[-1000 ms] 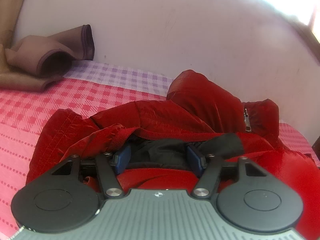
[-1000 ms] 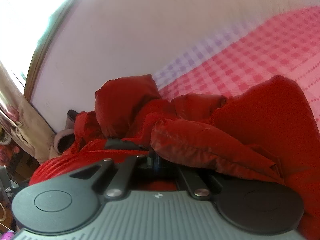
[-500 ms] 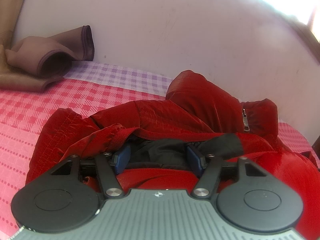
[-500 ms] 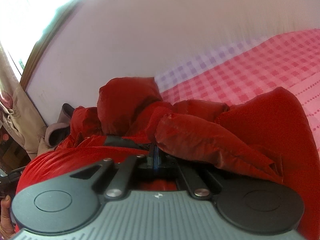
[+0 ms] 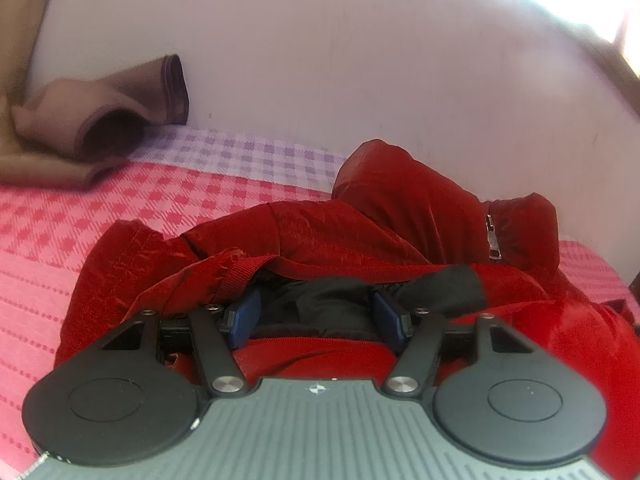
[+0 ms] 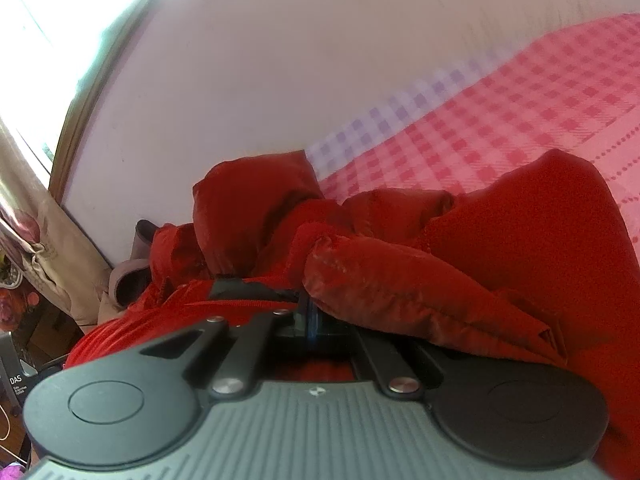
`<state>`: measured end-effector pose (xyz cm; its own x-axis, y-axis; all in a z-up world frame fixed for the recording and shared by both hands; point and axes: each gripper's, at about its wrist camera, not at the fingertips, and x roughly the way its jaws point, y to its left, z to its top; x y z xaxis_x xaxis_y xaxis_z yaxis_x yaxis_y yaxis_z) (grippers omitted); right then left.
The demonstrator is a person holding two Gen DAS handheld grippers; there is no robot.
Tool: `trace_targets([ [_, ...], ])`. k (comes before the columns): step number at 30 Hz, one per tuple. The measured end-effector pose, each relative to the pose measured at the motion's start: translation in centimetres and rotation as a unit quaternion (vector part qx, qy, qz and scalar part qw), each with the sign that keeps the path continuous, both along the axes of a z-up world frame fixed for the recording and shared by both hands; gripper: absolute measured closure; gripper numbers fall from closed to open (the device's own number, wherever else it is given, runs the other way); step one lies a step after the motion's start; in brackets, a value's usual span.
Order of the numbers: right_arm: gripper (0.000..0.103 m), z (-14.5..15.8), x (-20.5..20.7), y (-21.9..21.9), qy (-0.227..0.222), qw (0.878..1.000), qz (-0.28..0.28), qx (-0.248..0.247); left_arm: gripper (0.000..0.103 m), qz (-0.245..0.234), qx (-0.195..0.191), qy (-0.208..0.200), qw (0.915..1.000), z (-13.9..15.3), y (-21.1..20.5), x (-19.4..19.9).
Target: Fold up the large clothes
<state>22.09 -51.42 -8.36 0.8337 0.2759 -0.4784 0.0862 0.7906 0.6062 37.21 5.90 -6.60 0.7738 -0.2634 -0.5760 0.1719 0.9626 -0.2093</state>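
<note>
Item: red jacket [image 5: 360, 236], puffy and shiny, lying crumpled on the pink checked bedsheet [image 5: 100, 216], its far folds reaching almost to the white wall [image 5: 360, 60]. We are seeing a black lining [image 5: 320, 304] showing inside the opening, a red webbing loop [image 5: 236, 276] at the left of that opening, and a silver zipper pull [image 5: 491, 236] on a fold at the far right.

Item: left gripper [image 5: 316, 316]. We are holding it just above the near edge of the jacket, its blue pads [image 5: 244, 316] standing apart at a middling width. The black lining is sitting between them (whether the pads are pressing on it we cannot tell, since fabric is hiding the tips).

Item: right gripper [image 6: 310, 322]. Its blue pads are meeting in a single narrow line, closed together, and a fat red fold of the jacket [image 6: 400, 288] is draping over its right side. The picture is blurred here, so we can only say the fabric is perhaps pinched at the tips.

Item: brown garment [image 5: 100, 120], lying far left against the wall, well apart from the jacket.

Item: beige curtain [image 6: 36, 240], hanging at the left in the right wrist view, beside a bright window [image 6: 60, 20].
</note>
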Motion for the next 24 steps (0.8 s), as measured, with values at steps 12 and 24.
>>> trace_targets([
  [12, 0.021, 6.1, -7.3, 0.7, -0.116, 0.993, 0.019, 0.030, 0.000, 0.006, -0.046, -0.047, 0.9978, 6.9, 5.2, -4.4],
  [24, 0.021, 7.1, -15.5, 8.4, -0.132, 0.983, 0.096, -0.079, 0.000, -0.033, -0.051, 0.067, 0.9959, 3.1, 13.9, -4.8],
])
